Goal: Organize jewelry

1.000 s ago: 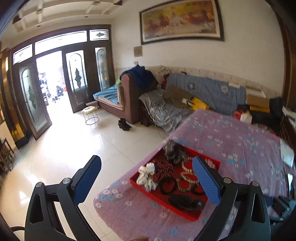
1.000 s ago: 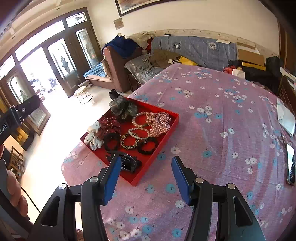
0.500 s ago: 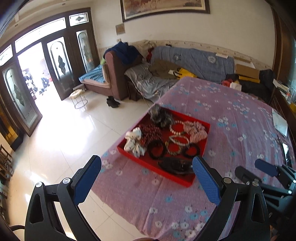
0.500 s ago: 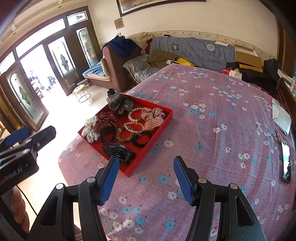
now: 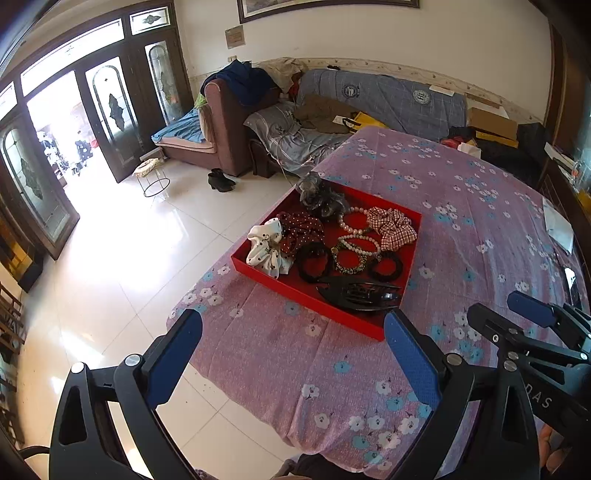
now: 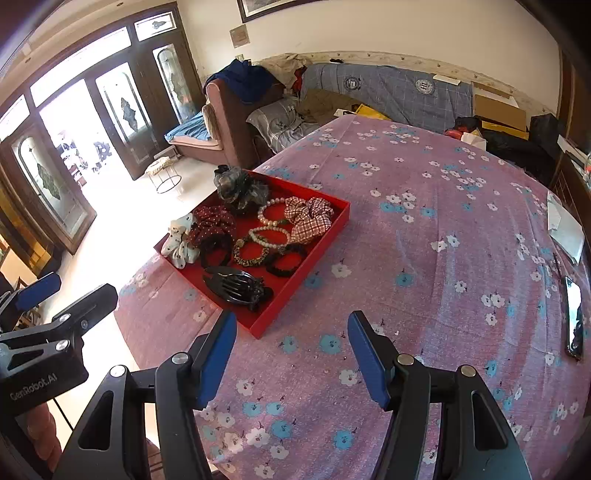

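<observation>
While both hover above the worktop (image 6: pixel 424 229), the left hand-held gripper (image 5: pixel 293 354) is spread wide and holds nothing; the right hand-held gripper (image 6: pixel 291 350) is likewise spread and bare; the red tray (image 5: pixel 413 254) of jewelry lies ahead of the left one, ahead-left of the right; a phone (image 6: pixel 574 317) lies far right.

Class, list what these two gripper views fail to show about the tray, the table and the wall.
- Red tray: near right corner, left wrist view, hidden behind a left gripper finger.
- Painting: both views, cut off by the top edge.
- Wall plaque: writing too small to read.
- Phone: right wrist view, screen too distorted at the rim.
</observation>
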Demonstrator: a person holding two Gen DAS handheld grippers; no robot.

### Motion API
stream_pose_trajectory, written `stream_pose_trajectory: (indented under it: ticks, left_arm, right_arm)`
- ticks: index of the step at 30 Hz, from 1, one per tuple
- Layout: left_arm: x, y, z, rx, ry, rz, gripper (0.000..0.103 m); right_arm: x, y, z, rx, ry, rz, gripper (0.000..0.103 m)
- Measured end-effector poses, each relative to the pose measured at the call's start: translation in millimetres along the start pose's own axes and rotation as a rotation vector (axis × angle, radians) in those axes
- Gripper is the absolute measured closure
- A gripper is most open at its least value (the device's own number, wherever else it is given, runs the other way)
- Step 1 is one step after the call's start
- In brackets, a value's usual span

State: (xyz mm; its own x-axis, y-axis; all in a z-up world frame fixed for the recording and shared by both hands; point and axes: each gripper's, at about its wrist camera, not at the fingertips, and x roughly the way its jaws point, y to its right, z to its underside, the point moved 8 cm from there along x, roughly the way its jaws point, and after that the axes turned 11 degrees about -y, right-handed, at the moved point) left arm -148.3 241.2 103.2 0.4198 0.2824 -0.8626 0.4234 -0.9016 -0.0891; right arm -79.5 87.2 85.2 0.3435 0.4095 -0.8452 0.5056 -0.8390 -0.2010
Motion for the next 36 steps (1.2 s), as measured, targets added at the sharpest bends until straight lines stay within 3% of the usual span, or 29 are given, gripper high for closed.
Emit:
stream_pose_trajectory:
  ticks: [36]
  left_arm:
    - [52, -22, -16, 0.032, -0.107, 0.077, 0.004]
  right_arm:
    - [40, -13, -15, 0.056, -0.076, 0.06, 0.033]
